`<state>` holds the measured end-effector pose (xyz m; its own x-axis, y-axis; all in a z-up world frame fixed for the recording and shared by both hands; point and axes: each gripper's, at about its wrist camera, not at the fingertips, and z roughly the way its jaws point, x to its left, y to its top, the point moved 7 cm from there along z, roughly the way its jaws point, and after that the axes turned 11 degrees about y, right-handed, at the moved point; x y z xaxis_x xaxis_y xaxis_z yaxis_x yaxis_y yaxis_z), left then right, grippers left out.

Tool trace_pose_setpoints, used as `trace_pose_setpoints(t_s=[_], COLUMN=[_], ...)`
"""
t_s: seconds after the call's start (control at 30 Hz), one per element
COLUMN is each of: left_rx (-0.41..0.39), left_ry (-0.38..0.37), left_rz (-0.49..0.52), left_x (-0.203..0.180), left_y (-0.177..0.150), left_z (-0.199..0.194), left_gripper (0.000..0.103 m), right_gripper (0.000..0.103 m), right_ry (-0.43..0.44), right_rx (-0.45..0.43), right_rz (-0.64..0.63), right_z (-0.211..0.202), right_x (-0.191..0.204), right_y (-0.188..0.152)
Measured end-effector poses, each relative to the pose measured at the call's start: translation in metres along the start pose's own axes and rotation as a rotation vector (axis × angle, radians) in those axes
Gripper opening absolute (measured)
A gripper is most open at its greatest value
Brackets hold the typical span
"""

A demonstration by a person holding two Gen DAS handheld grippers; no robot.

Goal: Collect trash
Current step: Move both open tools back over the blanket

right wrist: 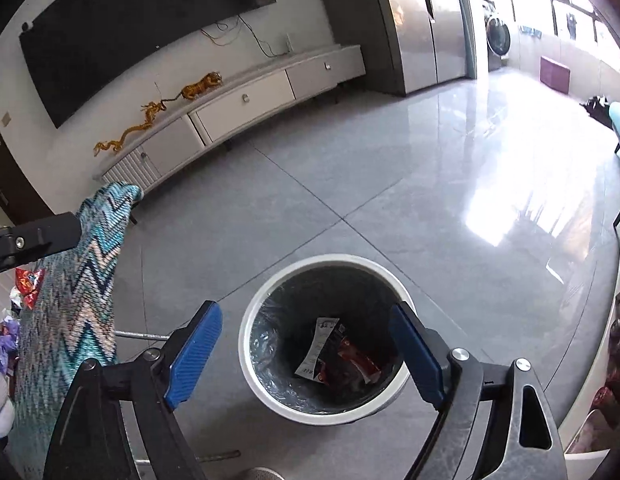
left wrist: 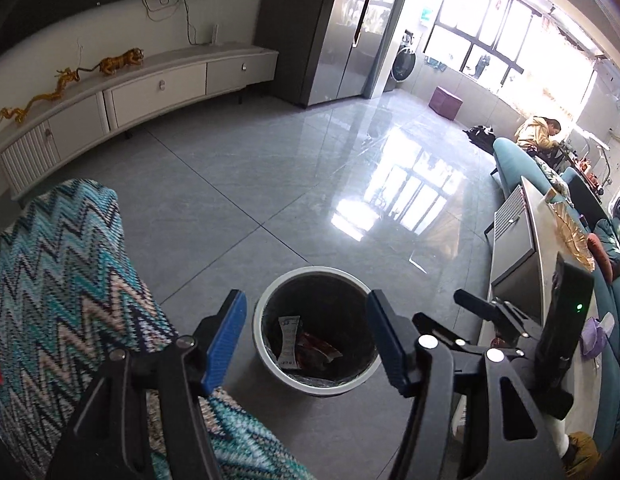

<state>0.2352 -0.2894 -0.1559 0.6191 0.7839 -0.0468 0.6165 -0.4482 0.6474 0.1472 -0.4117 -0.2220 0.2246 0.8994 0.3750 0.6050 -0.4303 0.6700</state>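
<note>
A white round trash bin point(left wrist: 266, 344) with a dark liner stands on the grey tile floor; it also shows in the right wrist view point(right wrist: 250, 344). Inside lie a white paper slip point(left wrist: 289, 340) point(right wrist: 319, 344) and a red wrapper point(left wrist: 319, 349) point(right wrist: 355, 362). My left gripper point(left wrist: 306, 340) is open and empty above the bin. My right gripper point(right wrist: 306, 352) is open and empty, also over the bin. The right gripper's body point(left wrist: 509, 320) shows at the right of the left wrist view.
A chair with a zigzag-patterned cover point(left wrist: 58, 280) point(right wrist: 82, 288) stands left of the bin. A red wrapper point(right wrist: 28, 282) and other litter lie at the far left. A low table point(left wrist: 525, 248) and teal sofa point(left wrist: 517, 160) are to the right. A TV cabinet point(left wrist: 150, 92) lines the far wall.
</note>
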Motion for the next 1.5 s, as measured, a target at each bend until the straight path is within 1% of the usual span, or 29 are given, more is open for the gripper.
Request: trace_pose_setpoints(t_s=[0.1, 0.3, 0.4, 0.53, 0.57, 0.6, 0.67, 0.87, 0.97, 1.07, 1.2, 1.37, 1.5], left_rx=[-0.07, -0.174, -0.221, -0.301, -0.324, -0.34, -0.374, -0.419, -0.442, -0.463, -0.467, -0.444, -0.395], left_ry=[0.026, 0.083, 0.112, 0.177, 0.199, 0.216, 0.248, 0.337, 0.4, 0.451, 0.484, 0.475, 0.437], left_rz=[0.004, 0.001, -0.024, -0.066, -0.08, -0.092, -0.122, -0.196, -0.231, -0.262, -0.292, -0.316, -0.331], left_x=[0.015, 0.055, 0.079, 0.118, 0.131, 0.14, 0.162, 0.217, 0.242, 0.263, 0.277, 0.283, 0.286], left_y=[-0.003, -0.017, -0.026, -0.04, -0.045, -0.051, -0.063, -0.106, -0.131, -0.153, -0.178, -0.199, -0.213], left_z=[-0.039, -0.122, -0.164, -0.224, -0.241, -0.254, -0.283, -0.351, -0.383, -0.405, -0.422, -0.418, -0.394], left_gripper=[0.06, 0.06, 0.06, 0.06, 0.062, 0.067, 0.07, 0.07, 0.071, 0.071, 0.07, 0.071, 0.071], right_gripper=[0.094, 0.099, 0.102, 0.103, 0.103, 0.103, 0.103, 0.103, 0.103, 0.103, 0.103, 0.103, 0.103], right_ry=[-0.001, -0.004, 0.004, 0.021, 0.029, 0.039, 0.053, 0.129, 0.156, 0.2, 0.244, 0.275, 0.285], right_rx=[-0.071, -0.2, -0.26, -0.322, -0.335, -0.349, -0.374, -0.436, -0.456, -0.469, -0.481, -0.452, -0.423], right_rz=[-0.051, -0.135, -0.173, -0.229, -0.239, -0.25, -0.272, -0.334, -0.364, -0.381, -0.413, -0.45, -0.469], right_z=[-0.033, -0.095, -0.126, -0.162, -0.169, -0.178, -0.192, -0.229, -0.241, -0.249, -0.259, -0.26, -0.253], right_x=[0.026, 0.079, 0.107, 0.145, 0.153, 0.163, 0.18, 0.225, 0.245, 0.261, 0.282, 0.3, 0.31], right_y=[0.01, 0.024, 0.026, 0.027, 0.027, 0.028, 0.027, 0.02, 0.015, 0.01, 0.004, -0.004, -0.008])
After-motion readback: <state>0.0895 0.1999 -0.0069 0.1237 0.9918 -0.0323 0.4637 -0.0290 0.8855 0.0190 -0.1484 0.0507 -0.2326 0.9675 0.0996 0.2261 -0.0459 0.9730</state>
